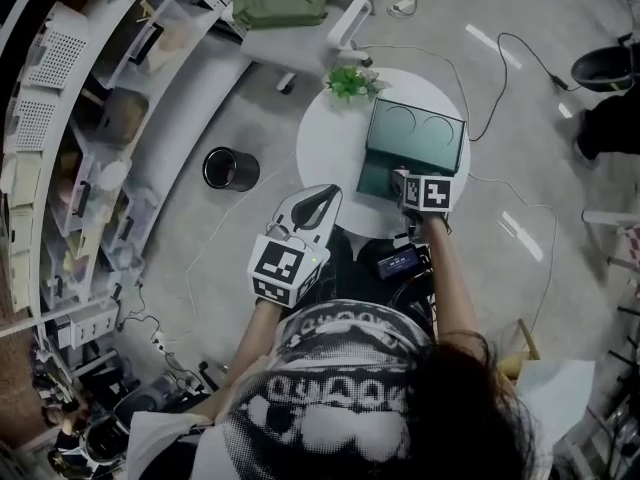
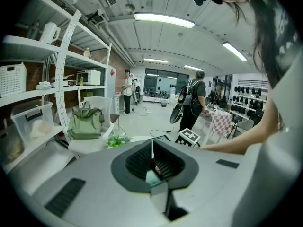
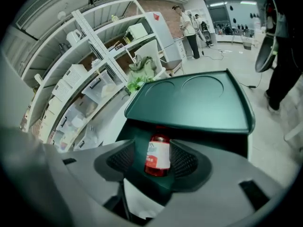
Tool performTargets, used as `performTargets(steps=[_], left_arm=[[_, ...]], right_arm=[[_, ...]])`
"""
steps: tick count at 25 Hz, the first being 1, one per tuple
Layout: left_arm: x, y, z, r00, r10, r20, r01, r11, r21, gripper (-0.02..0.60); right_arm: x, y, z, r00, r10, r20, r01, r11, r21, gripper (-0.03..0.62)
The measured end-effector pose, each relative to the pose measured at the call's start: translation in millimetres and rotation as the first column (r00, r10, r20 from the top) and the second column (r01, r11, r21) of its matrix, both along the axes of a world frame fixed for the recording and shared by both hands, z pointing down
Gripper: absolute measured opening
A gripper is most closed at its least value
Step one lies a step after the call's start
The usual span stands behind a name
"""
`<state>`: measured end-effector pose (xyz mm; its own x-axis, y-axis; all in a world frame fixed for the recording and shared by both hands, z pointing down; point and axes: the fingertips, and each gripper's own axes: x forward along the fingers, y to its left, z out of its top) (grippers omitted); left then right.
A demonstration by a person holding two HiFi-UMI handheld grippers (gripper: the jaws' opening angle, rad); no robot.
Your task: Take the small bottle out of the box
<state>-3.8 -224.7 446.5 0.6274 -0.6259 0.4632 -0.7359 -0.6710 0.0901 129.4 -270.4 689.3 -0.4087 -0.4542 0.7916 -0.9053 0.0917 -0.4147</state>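
Observation:
A small red bottle [image 3: 157,155] with a white label lies inside the dark green box [image 3: 189,100], under its raised lid. In the right gripper view my right gripper [image 3: 152,162] stands open, one jaw on each side of the bottle, with a gap on the left side. The head view shows this gripper [image 1: 402,180] dipping into the front of the box [image 1: 415,138] on the round white table [image 1: 325,148]; the bottle is hidden there. My left gripper [image 1: 320,196] hovers at the table's near edge, left of the box. Its jaws [image 2: 152,157] are shut with nothing between them.
A small green plant [image 1: 350,83] stands on the table behind the box. A black bin [image 1: 230,168] sits on the floor to the left, beside curved white shelves [image 1: 90,148]. A chair with a green bag [image 1: 280,3] stands beyond the table. Cables [image 1: 500,58] cross the floor.

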Motion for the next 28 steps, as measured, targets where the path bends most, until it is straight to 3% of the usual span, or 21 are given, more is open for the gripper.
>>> performTargets(steps=[6, 13, 21, 24, 28], left_arm=[[-15, -19, 5, 0.999, 0.038, -0.006, -0.038, 0.999, -0.022, 0.017], [-42, -42, 12, 0.999, 0.053, -0.004, -0.053, 0.998, -0.044, 0.017], [-72, -58, 20, 0.999, 0.053, -0.006, -0.053, 0.997, -0.06, 0.017], [-78, -63, 20, 0.998, 0.063, -0.011, -0.064, 0.996, -0.061, 0.018], [-78, -66, 19, 0.995, 0.094, -0.025, -0.096, 0.994, -0.056, 0.018]], right_arm=[[-5, -3, 23, 0.992, -0.058, -0.111, 0.049, 0.995, -0.083, 0.256], [-3, -5, 45, 0.977, -0.075, -0.2, 0.041, 0.985, -0.17, 0.262], [-2, 2, 52, 0.91, -0.16, -0.383, 0.1, 0.98, -0.172, 0.255], [-3, 1, 57, 0.909, -0.164, -0.384, 0.107, 0.98, -0.167, 0.24], [-4, 5, 51, 0.962, -0.104, -0.251, 0.05, 0.976, -0.212, 0.225]])
